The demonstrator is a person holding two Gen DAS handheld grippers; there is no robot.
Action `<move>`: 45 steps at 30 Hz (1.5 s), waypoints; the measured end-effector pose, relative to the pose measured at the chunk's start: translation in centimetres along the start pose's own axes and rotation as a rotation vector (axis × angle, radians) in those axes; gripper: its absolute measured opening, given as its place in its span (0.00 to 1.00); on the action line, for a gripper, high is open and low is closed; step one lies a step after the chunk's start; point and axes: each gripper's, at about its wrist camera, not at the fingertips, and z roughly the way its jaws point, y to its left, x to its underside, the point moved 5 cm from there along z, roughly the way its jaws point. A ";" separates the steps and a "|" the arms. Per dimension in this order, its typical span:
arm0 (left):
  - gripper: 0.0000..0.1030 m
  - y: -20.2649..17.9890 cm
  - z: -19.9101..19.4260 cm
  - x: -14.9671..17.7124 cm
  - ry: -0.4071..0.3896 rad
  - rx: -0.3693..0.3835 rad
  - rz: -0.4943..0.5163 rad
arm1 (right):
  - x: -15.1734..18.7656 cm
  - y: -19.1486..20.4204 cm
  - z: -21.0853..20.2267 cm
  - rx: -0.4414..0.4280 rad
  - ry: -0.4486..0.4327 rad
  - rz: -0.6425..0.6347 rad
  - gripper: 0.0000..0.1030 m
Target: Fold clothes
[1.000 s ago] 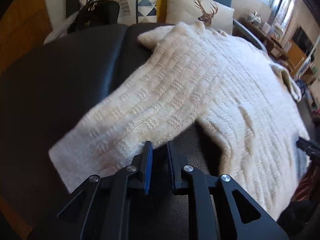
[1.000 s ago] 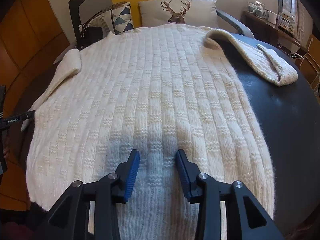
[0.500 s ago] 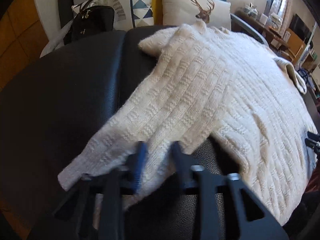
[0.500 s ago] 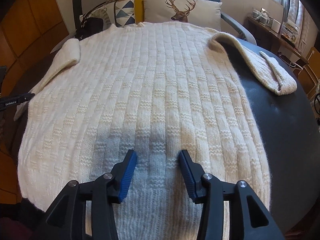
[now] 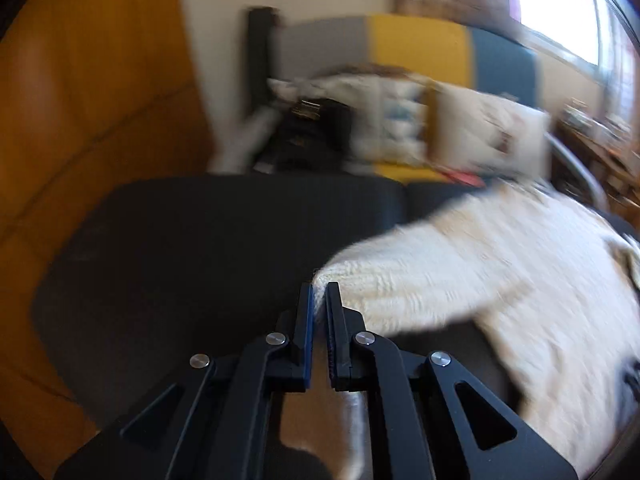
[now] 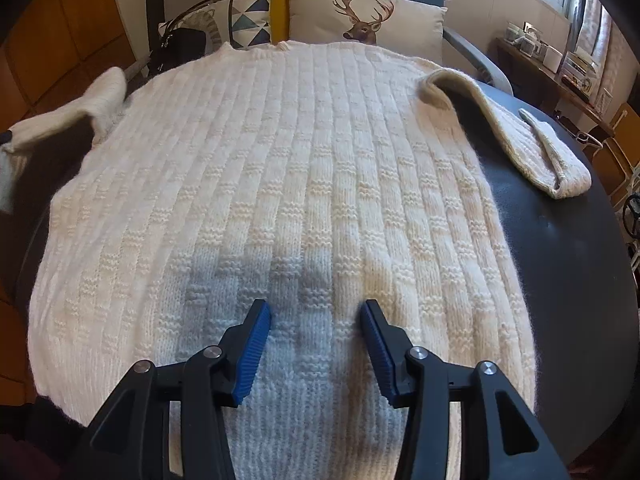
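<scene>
Left gripper [image 5: 318, 292]: jaws drawn nearly together, pinching the edge of the left sleeve [image 5: 404, 280] of the cream knitted sweater [image 6: 280, 184]; a thin fold of knit showed between the blue pads. The sleeve hung clear of the dark padded surface [image 5: 200, 248], with a shadowed gap beneath it on the sweater's side. The left wrist view was smeared by motion blur.

Right gripper [image 6: 316, 316]: jaws parted at a middling width, nothing between them. The fingertips stood over the lower middle of the sweater, near its hem, and their shadow fell on the knit just ahead; whether they touched the fabric could not be told.

The sweater lay spread flat on the dark padded surface, hem towards the right gripper and neck towards the far edge. Its right sleeve [image 6: 516, 136] lay bent beside the body on the bare surface, cuff turned towards the hem.

Beyond the sweater's neck stood a deer-print cushion [image 6: 366, 16] and, beside it, a triangle-patterned cushion [image 6: 248, 12], both against a grey, yellow and blue backrest [image 5: 416, 46]. A black handbag [image 6: 180, 46] sat beyond the sweater's left shoulder. A cluttered wooden shelf [image 6: 548, 68] stood beyond the right sleeve.
</scene>
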 end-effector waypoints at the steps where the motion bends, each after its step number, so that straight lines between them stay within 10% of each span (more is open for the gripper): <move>1: 0.05 2.0 0.3 -0.6 -0.001 -0.045 -0.020 | 0.0 0.1 0.0 0.004 0.002 0.000 0.47; 7: 0.12 8.0 4.8 0.4 0.132 -0.146 -0.101 | -0.2 0.2 0.2 0.016 0.016 0.001 0.48; 12: 0.14 7.4 3.5 3.9 0.158 -0.082 -0.137 | -0.4 0.4 -0.1 0.013 0.016 -0.023 0.48; 17: 0.17 1.3 0.4 7.8 0.164 0.097 -0.095 | -1.3 2.0 -2.4 -0.057 -0.048 -0.104 0.48; 26: 0.19 -15.4 -3.5 11.9 0.236 0.432 0.110 | 1.1 6.3 -0.6 -0.087 0.127 -0.175 0.49; 32: 0.20 -20.2 -3.5 11.0 0.239 0.484 0.195 | 0.3 6.2 -3.8 -0.232 0.053 -0.125 0.43; 36: 0.22 -20.8 -2.9 11.9 0.258 0.482 0.244 | -0.6 -2.4 -5.8 0.060 -0.016 -0.079 0.50; 45: 0.23 -22.9 -2.3 15.3 0.287 0.426 0.353 | 1.6 -6.5 -0.6 0.080 0.110 -0.054 0.39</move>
